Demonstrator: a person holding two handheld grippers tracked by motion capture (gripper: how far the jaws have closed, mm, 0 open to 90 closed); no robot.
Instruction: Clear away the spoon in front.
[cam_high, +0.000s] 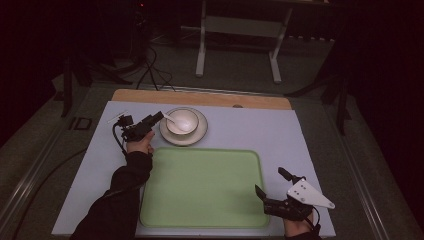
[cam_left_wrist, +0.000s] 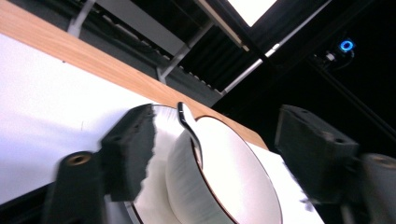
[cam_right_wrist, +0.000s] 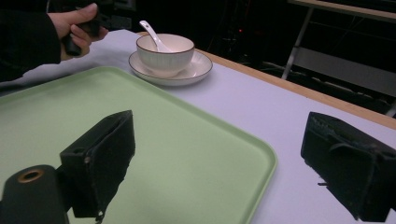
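A white bowl (cam_high: 182, 121) with a dark rim stands on a white saucer (cam_high: 200, 135) at the back of the mat, and a white spoon (cam_high: 169, 118) leans in it with its handle toward the left. My left gripper (cam_high: 157, 117) is open just left of the bowl, level with the spoon handle. In the left gripper view the spoon handle (cam_left_wrist: 187, 123) and the bowl (cam_left_wrist: 224, 177) lie between the spread jaws, which touch neither. My right gripper (cam_high: 269, 181) hangs open over the near right corner of the green tray (cam_high: 200, 187), with nothing between its fingers.
The tray (cam_right_wrist: 187, 140) lies bare on a pale mat (cam_high: 250, 130) over a wooden table (cam_high: 200, 97). In the right gripper view the bowl (cam_right_wrist: 164, 53) and saucer (cam_right_wrist: 198, 67) stand beyond the tray's far edge. Cables and a metal stand (cam_high: 240, 30) are on the floor behind.
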